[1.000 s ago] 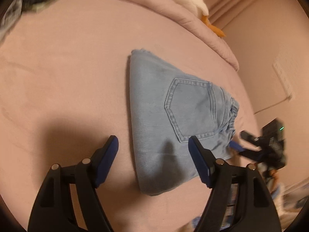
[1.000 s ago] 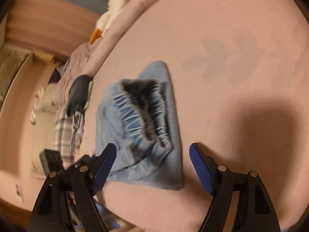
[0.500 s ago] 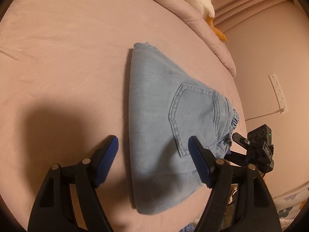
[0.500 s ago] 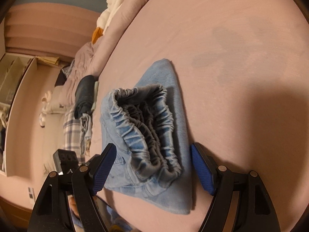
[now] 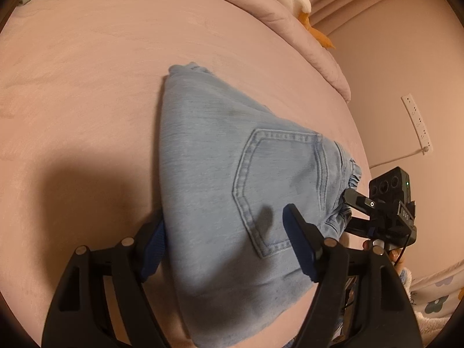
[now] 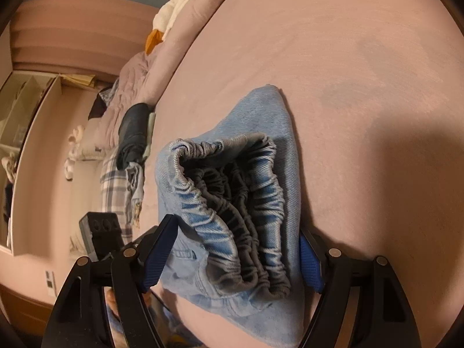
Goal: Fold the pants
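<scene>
No readable writing is seen. Both the left gripper (image 5: 223, 246) and right gripper (image 6: 236, 256) are spread wide open, straddling opposite ends of the folded pants (image 5: 232, 191), which are laid on the pink bed (image 5: 87, 87).

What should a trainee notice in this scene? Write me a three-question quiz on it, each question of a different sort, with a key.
1. True or false: the folded light-blue denim pants lie on a green wooden table.
2. Which part of the pants faces the right gripper? A) a zip fly B) the gathered elastic waistband C) a leg hem
3. Fill in: the jaws of the left gripper and of the right gripper both stand ____, one finger on each side of the pants.

Key: 1 false, they lie on a pink bed sheet; 2 B; 3 open.
</scene>
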`<move>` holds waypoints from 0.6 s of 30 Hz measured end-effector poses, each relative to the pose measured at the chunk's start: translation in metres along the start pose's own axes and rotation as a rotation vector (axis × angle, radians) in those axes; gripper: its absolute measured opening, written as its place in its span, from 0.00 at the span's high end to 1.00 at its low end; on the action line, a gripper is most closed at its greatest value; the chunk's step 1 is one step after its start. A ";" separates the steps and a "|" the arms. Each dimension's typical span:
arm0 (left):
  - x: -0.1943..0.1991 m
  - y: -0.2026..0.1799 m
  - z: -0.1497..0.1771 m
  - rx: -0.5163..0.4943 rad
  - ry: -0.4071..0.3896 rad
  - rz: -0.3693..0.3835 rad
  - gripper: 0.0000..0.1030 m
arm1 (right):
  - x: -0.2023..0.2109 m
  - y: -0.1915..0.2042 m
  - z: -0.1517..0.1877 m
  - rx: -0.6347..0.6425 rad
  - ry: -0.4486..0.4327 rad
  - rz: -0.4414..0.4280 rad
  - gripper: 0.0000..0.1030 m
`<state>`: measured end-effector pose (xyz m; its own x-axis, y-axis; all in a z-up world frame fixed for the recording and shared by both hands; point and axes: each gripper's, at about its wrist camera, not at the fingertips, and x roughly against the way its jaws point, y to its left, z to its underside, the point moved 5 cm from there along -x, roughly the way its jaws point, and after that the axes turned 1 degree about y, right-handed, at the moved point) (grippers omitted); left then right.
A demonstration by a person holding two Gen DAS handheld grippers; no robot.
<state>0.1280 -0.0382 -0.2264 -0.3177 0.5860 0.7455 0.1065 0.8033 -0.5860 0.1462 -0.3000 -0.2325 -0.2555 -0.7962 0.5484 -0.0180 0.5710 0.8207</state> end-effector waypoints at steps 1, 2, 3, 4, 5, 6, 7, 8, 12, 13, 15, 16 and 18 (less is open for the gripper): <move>0.000 0.000 0.000 -0.004 0.002 -0.002 0.27 | -0.001 0.001 -0.001 0.006 0.002 0.000 0.23; -0.001 0.000 0.000 -0.008 0.003 -0.003 0.27 | -0.002 0.001 -0.001 0.010 0.004 0.001 0.23; -0.002 0.000 0.000 -0.009 0.004 -0.004 0.27 | -0.002 0.002 -0.001 0.015 0.007 0.004 0.23; -0.002 0.000 0.000 -0.010 0.005 -0.004 0.27 | -0.003 0.003 -0.002 0.022 0.009 0.006 0.23; -0.002 0.000 0.000 -0.012 0.007 -0.004 0.27 | -0.004 0.004 -0.002 0.027 0.010 0.008 0.23; -0.001 0.001 0.001 -0.013 0.008 -0.004 0.27 | -0.005 0.005 -0.003 0.031 0.011 0.010 0.23; -0.001 0.001 0.001 -0.013 0.009 -0.004 0.27 | -0.006 0.005 -0.003 0.037 0.012 0.013 0.23; -0.002 0.001 0.001 -0.014 0.010 -0.003 0.27 | -0.007 0.006 -0.003 0.042 0.012 0.014 0.23; -0.004 -0.002 0.000 -0.026 0.014 -0.011 0.27 | -0.010 0.009 -0.005 0.056 0.010 0.019 0.23; -0.005 -0.003 0.000 -0.030 0.015 -0.014 0.27 | -0.010 0.009 -0.005 0.059 0.008 0.020 0.23; -0.006 -0.004 0.000 -0.036 0.018 -0.018 0.27 | -0.012 0.011 -0.006 0.063 0.006 0.020 0.23; -0.006 -0.004 0.000 -0.039 0.018 -0.020 0.27 | -0.012 0.011 -0.006 0.065 0.005 0.019 0.23; -0.006 -0.004 0.001 -0.041 0.018 -0.022 0.27 | -0.013 0.011 -0.006 0.068 0.002 0.021 0.23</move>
<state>0.1286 -0.0452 -0.2287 -0.3038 0.5696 0.7637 0.1381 0.8195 -0.5562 0.1554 -0.2848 -0.2293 -0.2549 -0.7844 0.5654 -0.0784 0.5996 0.7965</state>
